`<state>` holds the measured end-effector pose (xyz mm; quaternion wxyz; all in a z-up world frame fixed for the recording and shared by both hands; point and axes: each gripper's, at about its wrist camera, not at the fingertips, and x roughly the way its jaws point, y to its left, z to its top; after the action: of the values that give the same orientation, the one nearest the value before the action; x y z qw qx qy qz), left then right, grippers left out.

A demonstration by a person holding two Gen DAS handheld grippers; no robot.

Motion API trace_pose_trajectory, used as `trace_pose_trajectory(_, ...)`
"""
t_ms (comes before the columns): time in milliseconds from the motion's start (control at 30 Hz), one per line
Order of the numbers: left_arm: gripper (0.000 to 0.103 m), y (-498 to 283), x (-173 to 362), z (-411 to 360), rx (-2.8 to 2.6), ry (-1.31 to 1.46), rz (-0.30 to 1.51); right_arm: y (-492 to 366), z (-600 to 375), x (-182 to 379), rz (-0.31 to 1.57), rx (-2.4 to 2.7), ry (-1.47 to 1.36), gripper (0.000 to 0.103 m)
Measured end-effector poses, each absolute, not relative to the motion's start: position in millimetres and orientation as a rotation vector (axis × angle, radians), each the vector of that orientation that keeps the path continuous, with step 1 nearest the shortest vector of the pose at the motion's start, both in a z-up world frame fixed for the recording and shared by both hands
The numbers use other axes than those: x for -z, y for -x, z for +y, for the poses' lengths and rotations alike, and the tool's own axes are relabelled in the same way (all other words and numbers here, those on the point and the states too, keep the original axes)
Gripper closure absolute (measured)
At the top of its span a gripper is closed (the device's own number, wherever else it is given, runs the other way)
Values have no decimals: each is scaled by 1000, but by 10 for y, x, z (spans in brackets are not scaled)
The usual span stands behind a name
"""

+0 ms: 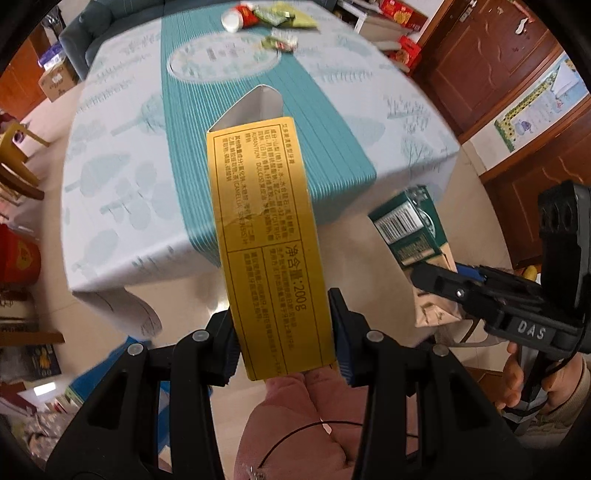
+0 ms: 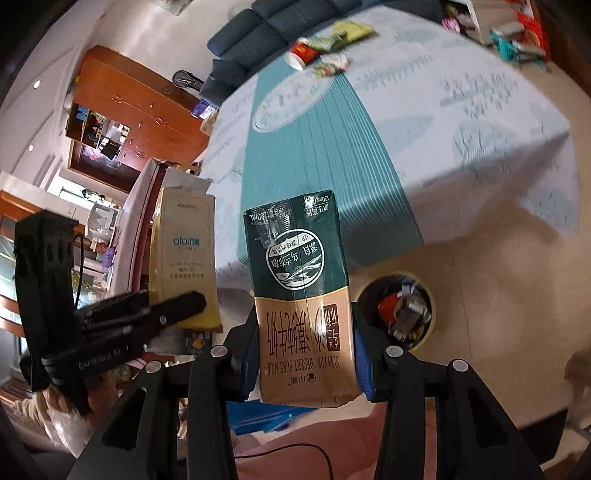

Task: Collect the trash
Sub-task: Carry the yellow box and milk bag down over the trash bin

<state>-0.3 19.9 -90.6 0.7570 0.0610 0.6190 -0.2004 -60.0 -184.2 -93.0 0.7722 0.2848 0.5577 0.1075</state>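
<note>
- Your left claw point(image 1: 284, 354) clamps the yellow toothpaste box point(image 1: 264, 236): empty, light, crushable.
- Your right claw point(image 2: 304, 363) grips the milk carton point(image 2: 299, 280) low; ease pressure.

Left wrist view: close behind the left hand-held gripper point(image 1: 282, 345), looking steeply down over the worktop point(image 1: 122, 221) edge
Right wrist view: behind the right hand-held gripper point(image 2: 304, 363), angled down
Shared: worktop, each other's gripper

floor beside table point(image 2: 498, 155): open | bin point(image 2: 428, 291) mouth: unblocked, part-filled | table's far end: litter point(image 1: 277, 22)
</note>
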Motion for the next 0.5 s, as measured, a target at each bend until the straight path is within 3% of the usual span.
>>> trace_pose_trajectory(500, 65, 256, 2730, -255, 287, -116, 1496, 741, -2164, 2738, 1338, -110, -769, 61)
